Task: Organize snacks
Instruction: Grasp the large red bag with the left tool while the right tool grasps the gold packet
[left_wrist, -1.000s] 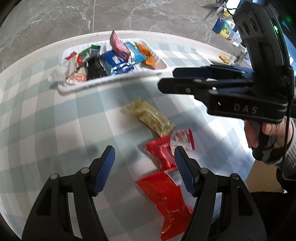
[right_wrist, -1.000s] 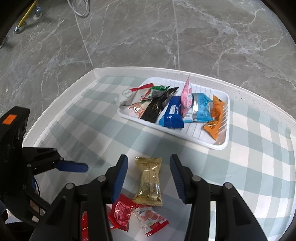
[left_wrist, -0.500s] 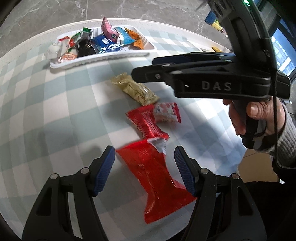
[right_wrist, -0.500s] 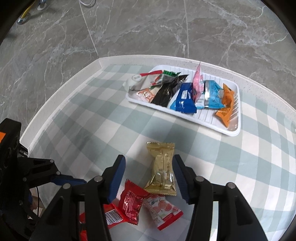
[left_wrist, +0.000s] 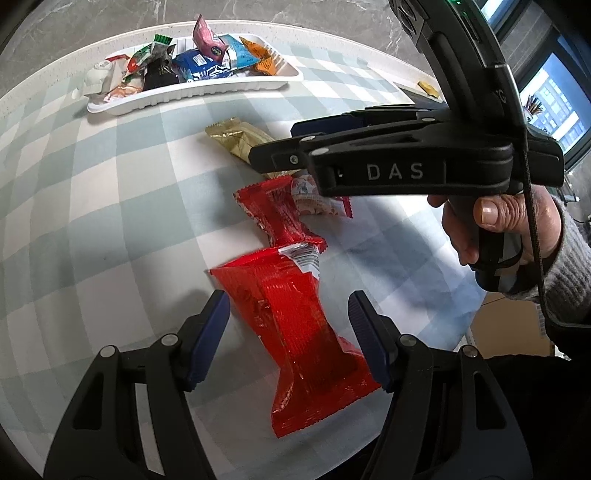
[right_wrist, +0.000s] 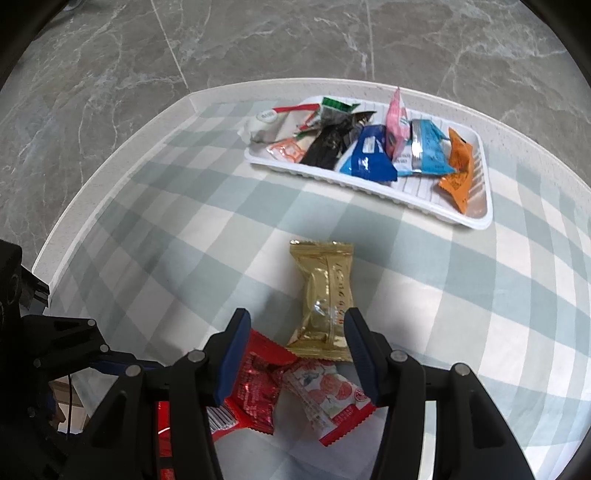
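Note:
A large red packet lies on the checked cloth between the fingers of my left gripper, which is open and not pressing on it. Beyond it lie a smaller red packet, a strawberry-print packet and a gold packet. My right gripper is open and hangs low over the near end of the gold packet. The small red packet and the strawberry-print packet lie under its fingers. A white tray at the back holds several snacks.
In the left wrist view a hand in a grey sleeve holds the right gripper above the loose packets. The table's white edge curves round the far left, with grey marble floor beyond. Bare checked cloth lies between the packets and the tray.
Both grippers came down closer to the table. The left moved over the large red packet, which now lies between its fingers. The right's fingers widened a little around the gold packet's end.

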